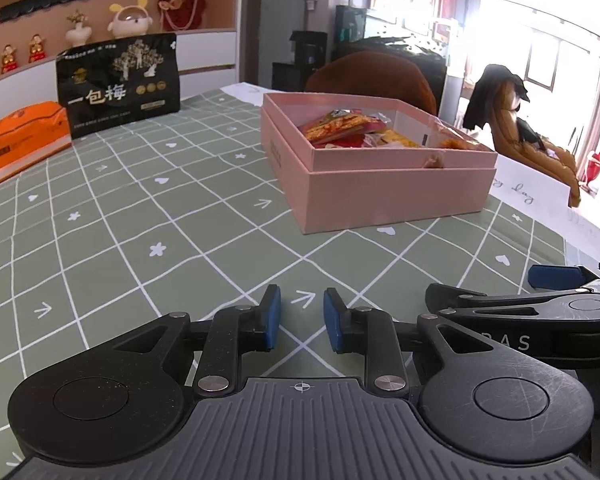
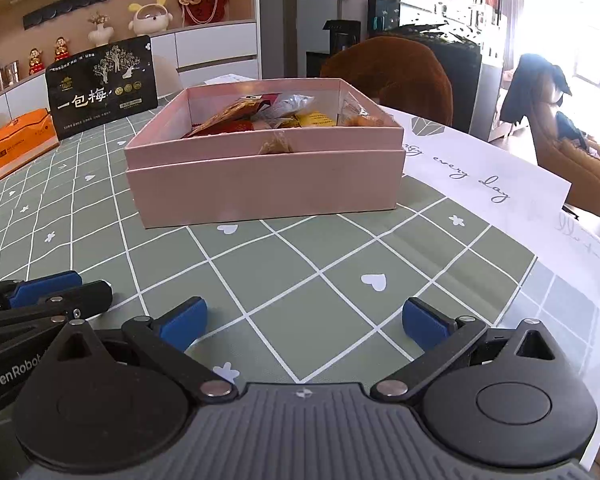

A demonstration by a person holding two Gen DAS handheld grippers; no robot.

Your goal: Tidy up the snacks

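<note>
I see snacks (image 2: 260, 118) piled in the pink box (image 2: 266, 188); left claw (image 1: 300, 318) nearly clenched, empty, right claw (image 2: 304, 322) released; black bag (image 1: 118, 84) and orange box (image 1: 26, 140) remain on the surface (image 1: 140, 220).

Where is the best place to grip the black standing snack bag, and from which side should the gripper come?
Probably the top edge of the black snack bag. It stands upright, leaning back, behind the orange box, so its flat upper seam is thin and free. Come from above with the jaws across the bag's thin front-to-back thickness. The left gripper looks nearer to that side; its jaws, nearly closed and empty, must open first.
</note>
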